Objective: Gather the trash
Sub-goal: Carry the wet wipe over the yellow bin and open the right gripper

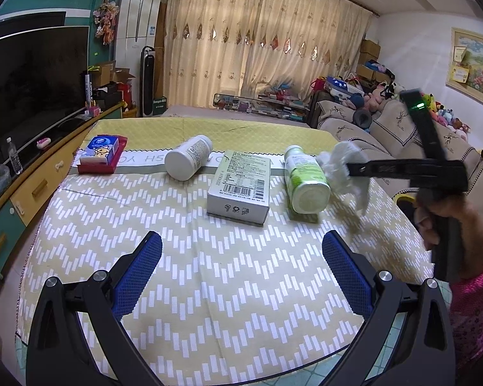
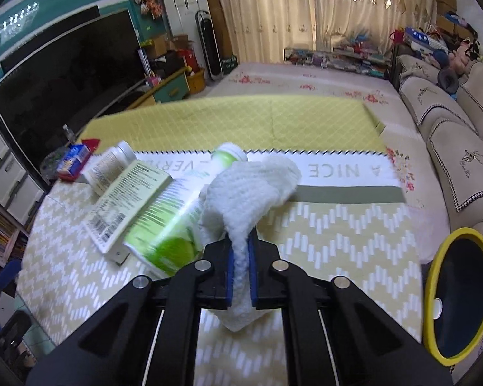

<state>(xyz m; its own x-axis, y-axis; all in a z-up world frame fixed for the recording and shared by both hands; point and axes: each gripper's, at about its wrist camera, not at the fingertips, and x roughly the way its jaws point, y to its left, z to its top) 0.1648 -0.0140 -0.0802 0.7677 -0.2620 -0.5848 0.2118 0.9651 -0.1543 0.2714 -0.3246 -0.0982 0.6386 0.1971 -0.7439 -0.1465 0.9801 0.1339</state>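
So the right gripper had its blue pads clamped tight on a crumpled white tissue; the wad bulged out ahead of the fingertips and a tail hung below them, lifted clear of the cloth. Left gripper sat with fingers spread wide, nothing between them, hovering over the near part of the table.

Edges/room: the near half of the tablecloth was bare chevron pattern, open space in front of the left gripper. Items sat in a loose row across the middle band. To the right, past the table's right edge, a yellow-rimmed bin stood with its dark opening facing the camera, beside the sofa. TV cabinet ran along the left side.

Materials/shapes: tissue soft, textured, irregular. White bottle a smooth plastic cylinder lying on its side. Green-labelled bottle the same, on its side, just beside the tissue. Cardboard box rectangular, lying flat, barcode on the near end, between the two bottles. Tissue pack, blue and white, resting on a red tray at the far left.

Count: two bottles, one box, one tissue pack, one loose tissue, one bin
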